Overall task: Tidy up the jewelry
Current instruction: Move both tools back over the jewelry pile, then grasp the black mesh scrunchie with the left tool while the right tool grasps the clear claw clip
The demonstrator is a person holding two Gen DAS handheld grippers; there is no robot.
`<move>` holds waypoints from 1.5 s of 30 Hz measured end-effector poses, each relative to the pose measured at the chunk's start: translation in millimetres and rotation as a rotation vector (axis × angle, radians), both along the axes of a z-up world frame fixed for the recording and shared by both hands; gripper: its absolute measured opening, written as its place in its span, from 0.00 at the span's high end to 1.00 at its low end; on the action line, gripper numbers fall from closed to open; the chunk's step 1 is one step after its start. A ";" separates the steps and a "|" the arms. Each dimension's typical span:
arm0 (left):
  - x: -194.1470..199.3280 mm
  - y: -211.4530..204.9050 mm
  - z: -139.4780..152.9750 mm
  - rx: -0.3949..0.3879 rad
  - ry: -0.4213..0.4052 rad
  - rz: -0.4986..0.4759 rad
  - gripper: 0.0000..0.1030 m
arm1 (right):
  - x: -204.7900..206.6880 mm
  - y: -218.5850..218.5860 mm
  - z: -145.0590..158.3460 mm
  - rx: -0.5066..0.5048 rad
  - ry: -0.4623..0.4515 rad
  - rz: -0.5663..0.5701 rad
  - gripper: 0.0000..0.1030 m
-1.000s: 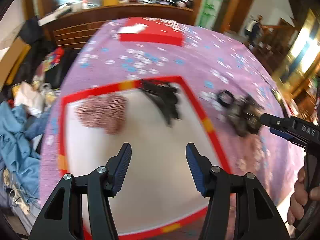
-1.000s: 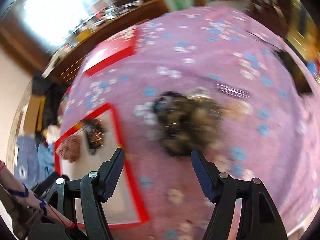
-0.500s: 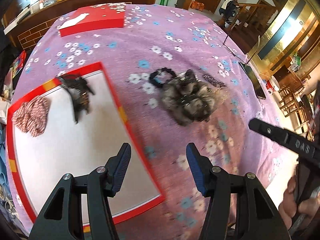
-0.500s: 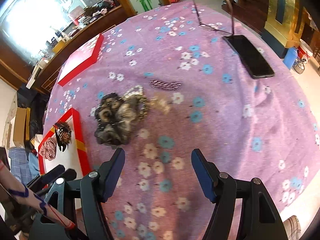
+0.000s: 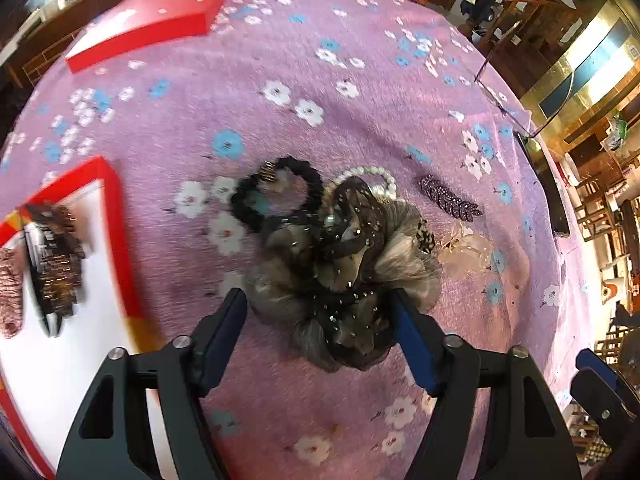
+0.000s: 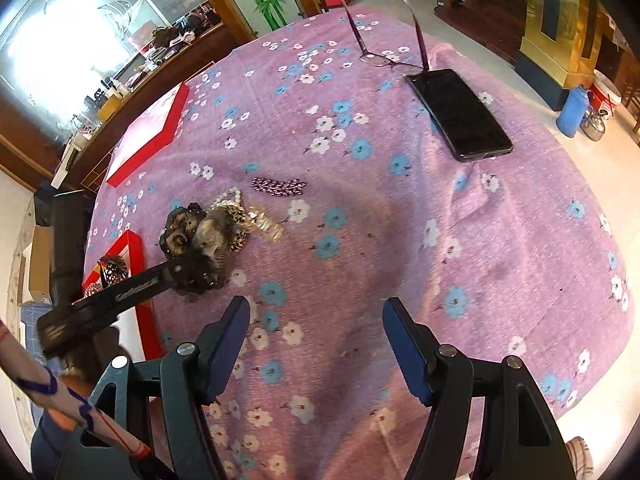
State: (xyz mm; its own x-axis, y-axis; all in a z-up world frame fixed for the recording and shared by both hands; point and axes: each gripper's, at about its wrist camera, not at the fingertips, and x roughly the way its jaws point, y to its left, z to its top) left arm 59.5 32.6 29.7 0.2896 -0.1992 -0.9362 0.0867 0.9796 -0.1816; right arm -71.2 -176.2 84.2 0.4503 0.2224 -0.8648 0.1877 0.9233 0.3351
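Note:
A grey-brown gauzy hair scrunchie [image 5: 340,264] lies on the purple flowered cloth, amid a black hair tie [image 5: 276,190], a pearl bracelet [image 5: 370,174], a purple sparkly clip [image 5: 448,198] and a pale flower clip [image 5: 464,250]. My left gripper [image 5: 320,320] is open, its fingers on either side of the scrunchie's near part. A red-rimmed white tray [image 5: 116,216] at left holds a dark comb clip [image 5: 56,264] and a pink scrunchie [image 5: 10,280]. My right gripper [image 6: 316,340] is open and empty above bare cloth; the scrunchie pile [image 6: 200,240] lies to its upper left.
A red box lid [image 5: 148,20] lies at the far side of the table, also in the right wrist view [image 6: 148,132]. A black phone [image 6: 458,114] and eyeglasses [image 6: 384,56] lie at the far right. The table edge drops off to the right.
My left gripper has swung right from over the tray and closed in on the scrunchie, which now sits between its fingers. My right gripper has pulled back from the pile.

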 end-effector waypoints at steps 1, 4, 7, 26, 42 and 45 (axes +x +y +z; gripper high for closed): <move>-0.6 -1.1 -1.6 -0.010 0.003 0.007 0.69 | 0.1 -3.1 -0.7 0.004 0.002 -0.002 0.29; -7.0 -1.2 5.1 -0.004 -0.033 0.010 0.84 | 3.8 -11.2 -2.8 0.017 0.000 -0.008 0.29; -19.5 4.1 19.1 -0.038 -0.050 0.016 0.86 | 14.3 -13.8 -4.9 0.051 0.002 0.003 0.29; -80.8 37.2 46.4 -0.031 -0.088 0.036 0.60 | 122.8 61.7 -63.6 -0.071 0.077 0.322 0.83; -19.6 0.2 -8.4 0.033 -0.034 -0.022 0.79 | 54.9 26.0 -35.0 0.011 0.040 0.212 0.84; -26.0 -1.1 0.3 0.015 -0.062 -0.028 0.84 | 45.6 25.3 -30.4 0.011 0.031 0.211 0.84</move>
